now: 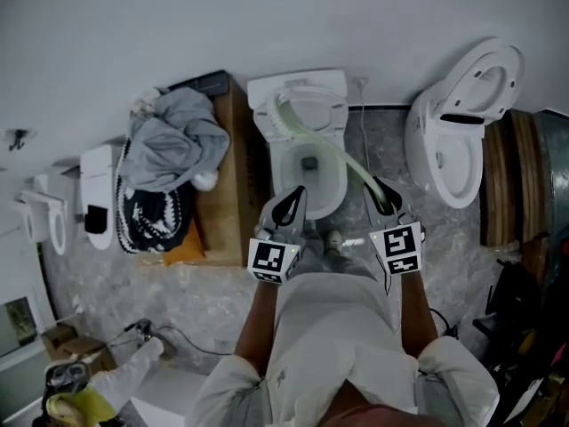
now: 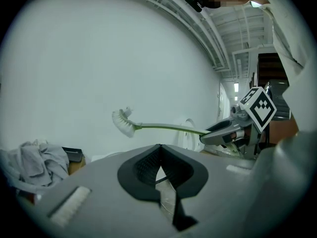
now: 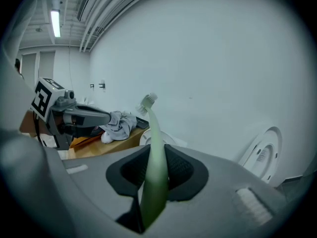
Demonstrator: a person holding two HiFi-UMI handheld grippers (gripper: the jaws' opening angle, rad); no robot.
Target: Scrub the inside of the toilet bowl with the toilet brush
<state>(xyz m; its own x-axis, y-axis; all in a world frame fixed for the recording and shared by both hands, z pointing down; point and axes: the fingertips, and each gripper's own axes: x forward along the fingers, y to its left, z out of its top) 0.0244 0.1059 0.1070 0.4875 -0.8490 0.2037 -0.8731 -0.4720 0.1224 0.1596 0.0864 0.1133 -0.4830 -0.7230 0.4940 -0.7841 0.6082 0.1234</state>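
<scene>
Far left: a heap of grey cloth (image 1: pixel 173 140) lies on a low wooden bench (image 1: pixel 227 205) against the white wall.

Left of centre: the left gripper (image 1: pixel 289 207) hangs over the near rim of the white ceramic toilet (image 1: pixel 276 176). Its own view shows the dark jaws brought together, with nothing between them (image 2: pixel 159 152).

Centre: the pale green toilet brush with white bristles (image 1: pixel 333 154) crosses the open bowl on a slant, handle near and right, head far and left by the cistern. Both gripper views show the head (image 2: pixel 123 122) raised in front of the wall, so it appears to be out of the bowl (the head view alone does not settle this).

Right of centre: the right gripper (image 1: pixel 384 198) has its jaws clamped on the brush handle (image 3: pixel 156 155).

Right: a second white toilet with raised lid (image 1: pixel 425 145) stands well apart from the first.
</scene>
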